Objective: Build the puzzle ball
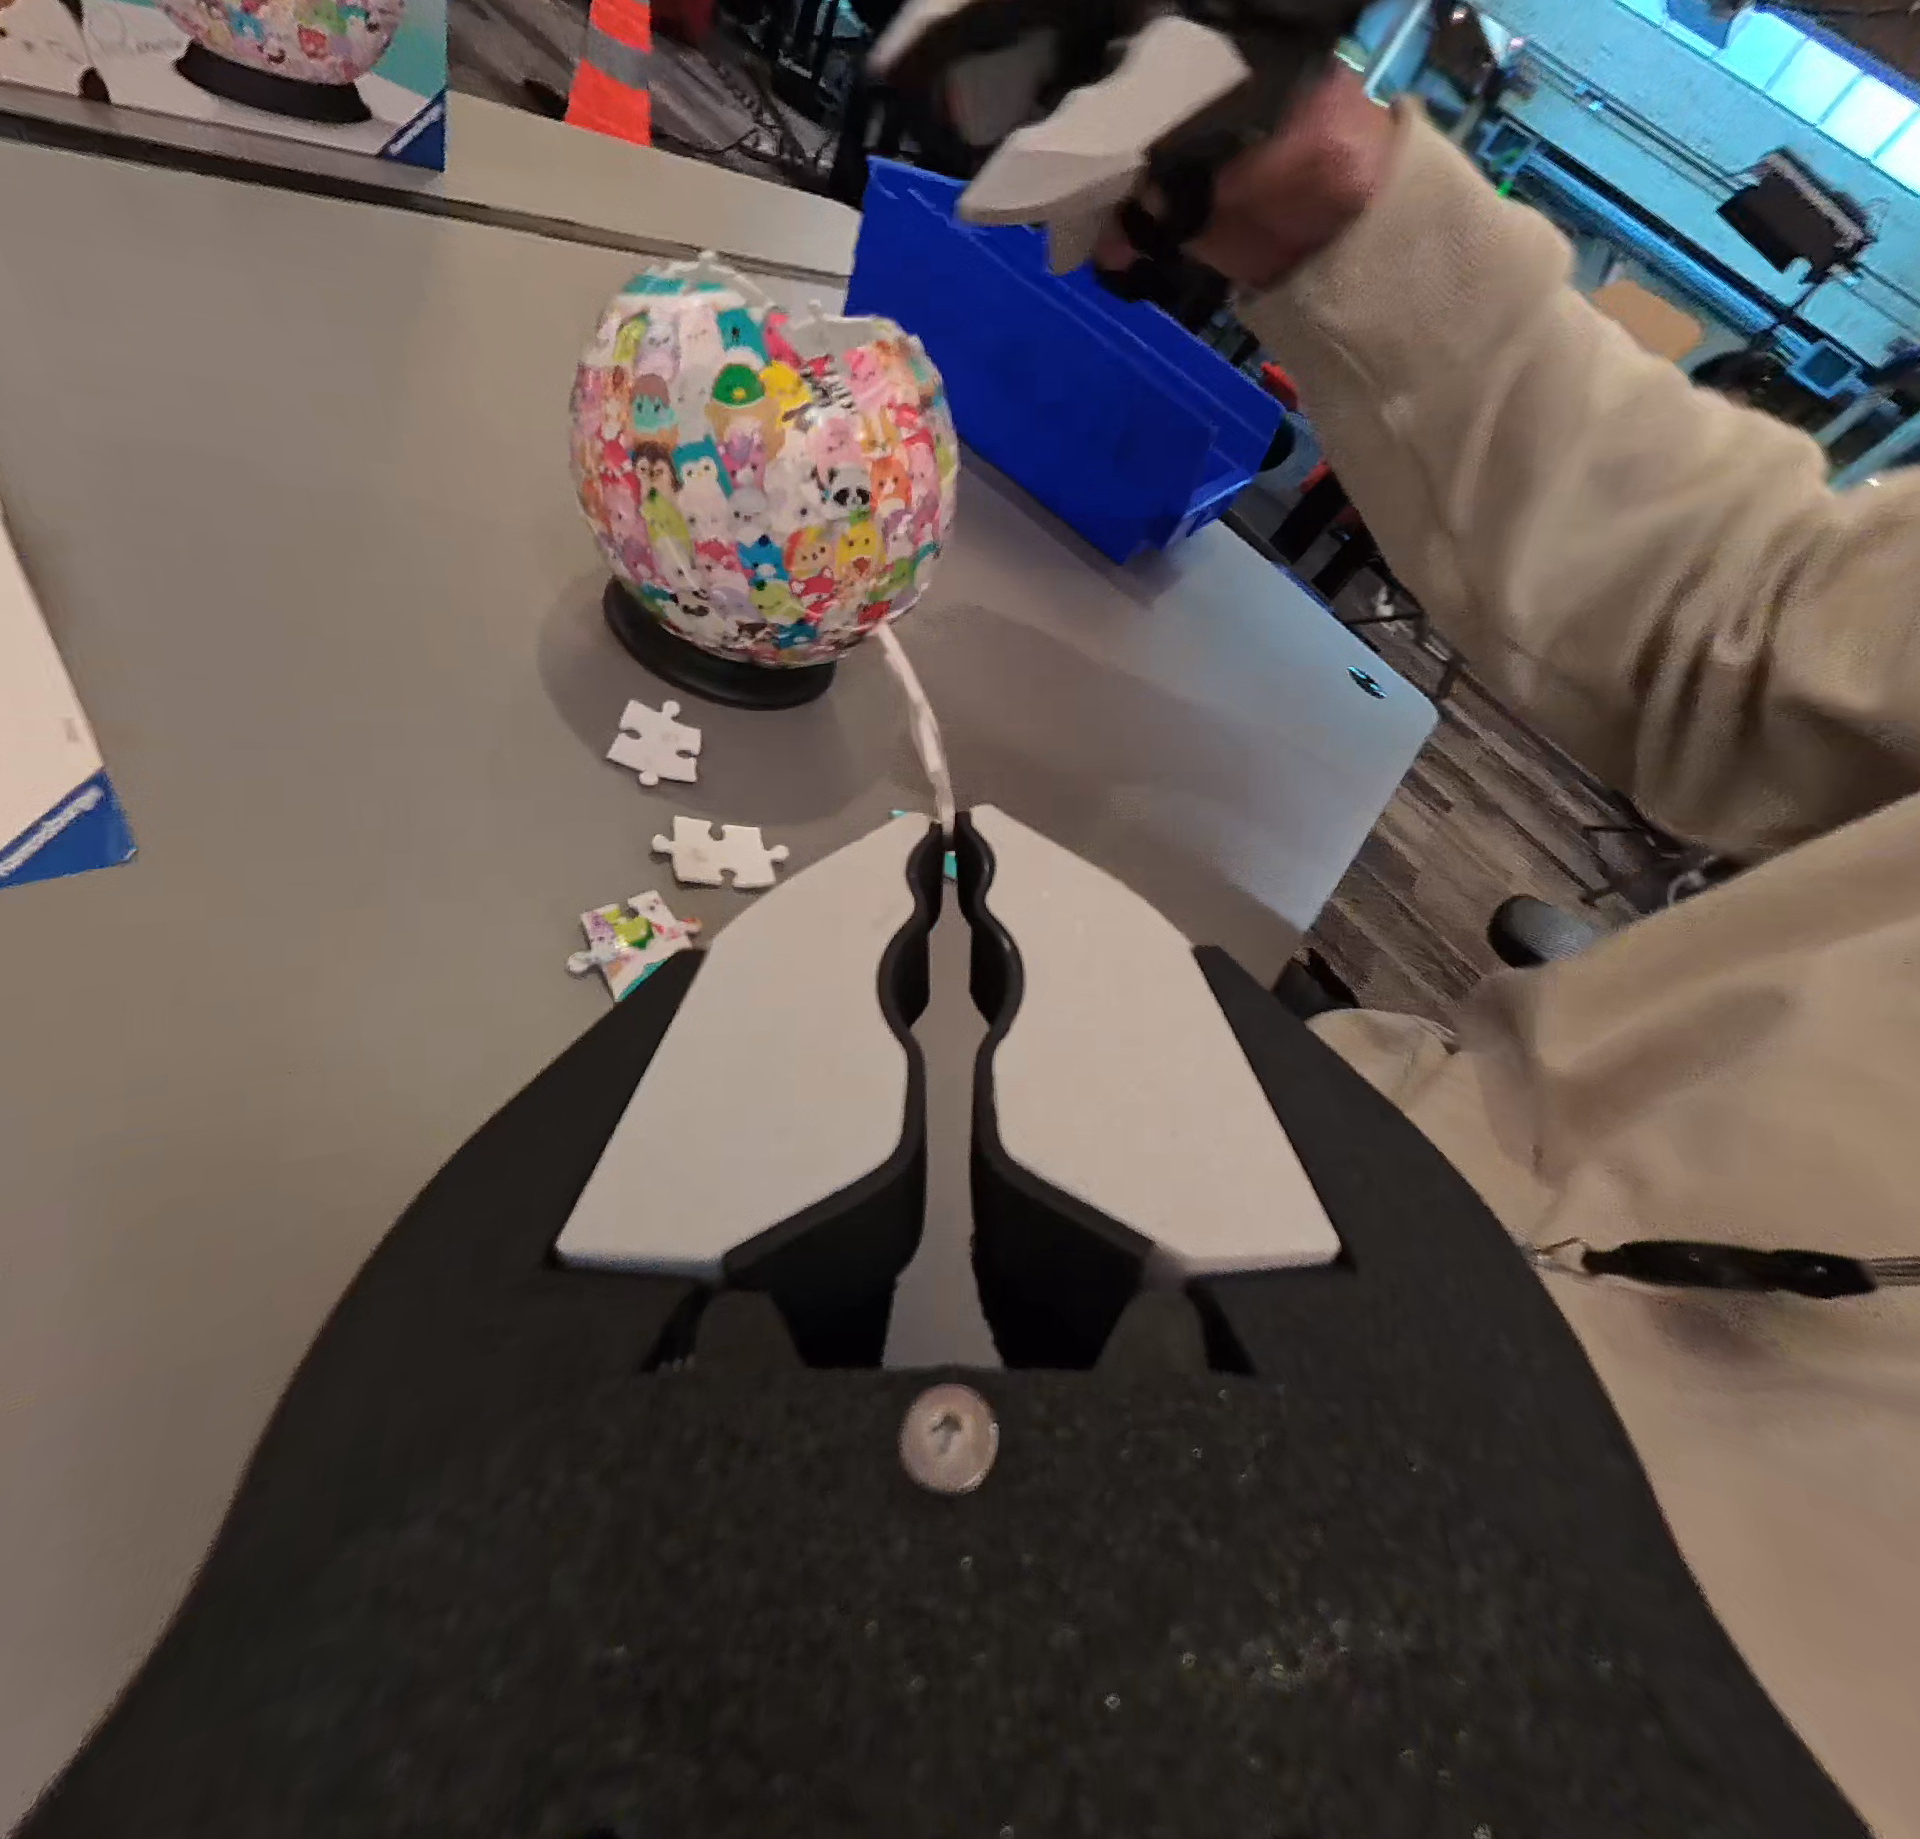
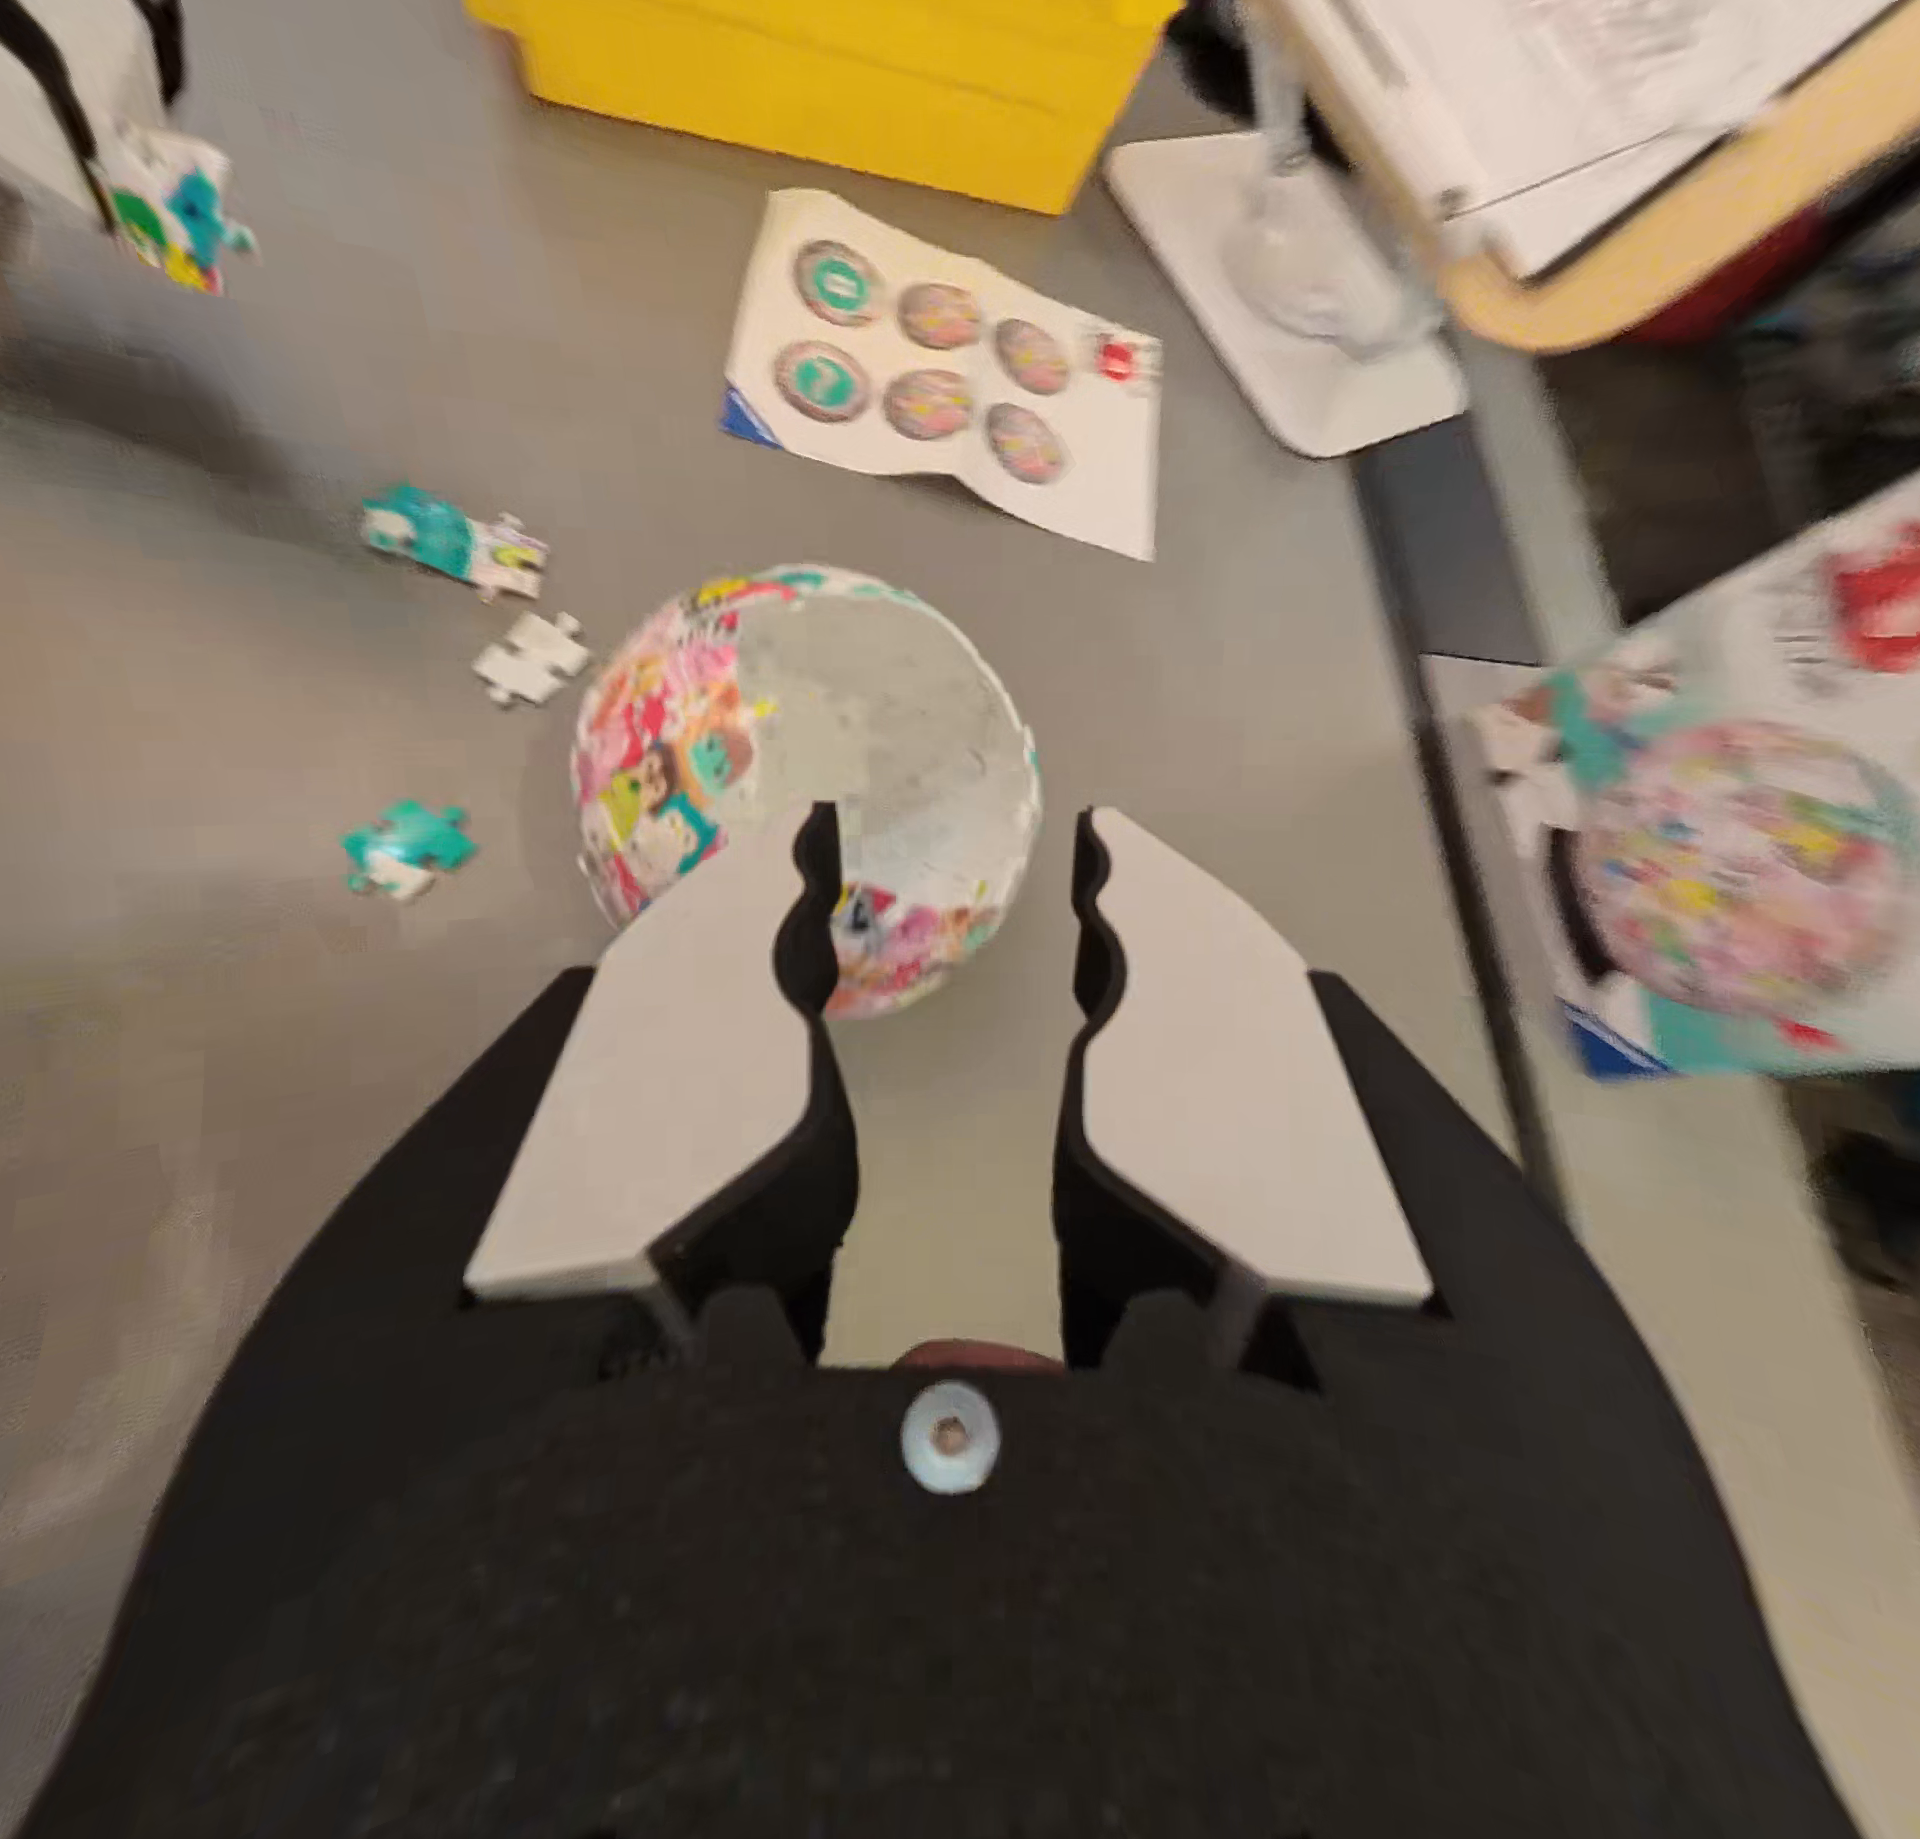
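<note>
The puzzle ball point(image 1: 764, 480) was mostly built, its top open; loose pieces point(image 1: 719, 851) lay beside it. The left gripper point(image 1: 951, 833) pinched a piece point(image 1: 920, 719); the right gripper point(image 2: 951, 833) was open.

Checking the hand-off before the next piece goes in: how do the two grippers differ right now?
The left gripper has its jaws closed on a puzzle piece, seen edge-on; the right gripper has its jaws apart and holds nothing. The left sits low, beside the puzzle ball near loose pieces; the right is raised above the ball's unfinished opening. Both have grey fingers with black pads.
</note>
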The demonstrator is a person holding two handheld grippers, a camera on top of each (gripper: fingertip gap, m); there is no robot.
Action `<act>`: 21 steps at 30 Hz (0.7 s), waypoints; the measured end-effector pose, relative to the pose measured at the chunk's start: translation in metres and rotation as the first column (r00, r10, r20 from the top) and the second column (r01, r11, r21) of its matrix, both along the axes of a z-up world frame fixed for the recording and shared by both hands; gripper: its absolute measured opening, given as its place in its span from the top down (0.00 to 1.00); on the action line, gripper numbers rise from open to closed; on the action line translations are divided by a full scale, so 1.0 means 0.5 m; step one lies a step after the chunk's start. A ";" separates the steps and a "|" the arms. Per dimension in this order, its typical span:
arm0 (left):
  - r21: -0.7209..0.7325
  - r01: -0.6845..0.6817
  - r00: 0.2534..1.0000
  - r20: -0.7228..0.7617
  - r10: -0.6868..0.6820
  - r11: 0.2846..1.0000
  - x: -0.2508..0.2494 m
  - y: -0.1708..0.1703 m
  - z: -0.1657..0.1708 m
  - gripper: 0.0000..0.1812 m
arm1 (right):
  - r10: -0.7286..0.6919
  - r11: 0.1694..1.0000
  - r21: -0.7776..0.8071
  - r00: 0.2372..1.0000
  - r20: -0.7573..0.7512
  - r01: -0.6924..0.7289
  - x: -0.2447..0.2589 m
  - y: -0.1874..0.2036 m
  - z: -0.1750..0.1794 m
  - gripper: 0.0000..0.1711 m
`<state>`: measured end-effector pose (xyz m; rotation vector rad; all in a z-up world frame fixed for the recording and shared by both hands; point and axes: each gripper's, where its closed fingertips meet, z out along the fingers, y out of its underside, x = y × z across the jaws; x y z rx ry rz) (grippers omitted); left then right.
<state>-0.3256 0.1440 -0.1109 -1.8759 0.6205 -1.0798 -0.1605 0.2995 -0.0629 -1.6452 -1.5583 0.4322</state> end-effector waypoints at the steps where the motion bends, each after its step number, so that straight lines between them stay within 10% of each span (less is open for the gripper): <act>1: 0.005 0.017 1.000 0.006 -0.017 1.000 -0.004 -0.007 0.008 0.99 | 0.015 0.997 -0.082 1.000 0.004 -0.014 -0.015 0.016 -0.009 0.68; 10: -0.015 0.038 0.994 0.099 -0.037 0.999 -0.028 -0.032 0.013 0.99 | 0.053 0.835 -0.549 0.998 0.028 -0.029 -0.048 0.061 -0.091 0.66; 21: -0.031 0.051 0.987 0.156 -0.045 0.998 -0.031 -0.036 0.023 0.99 | 0.059 0.785 -0.618 0.998 0.010 -0.040 -0.057 0.045 -0.114 0.70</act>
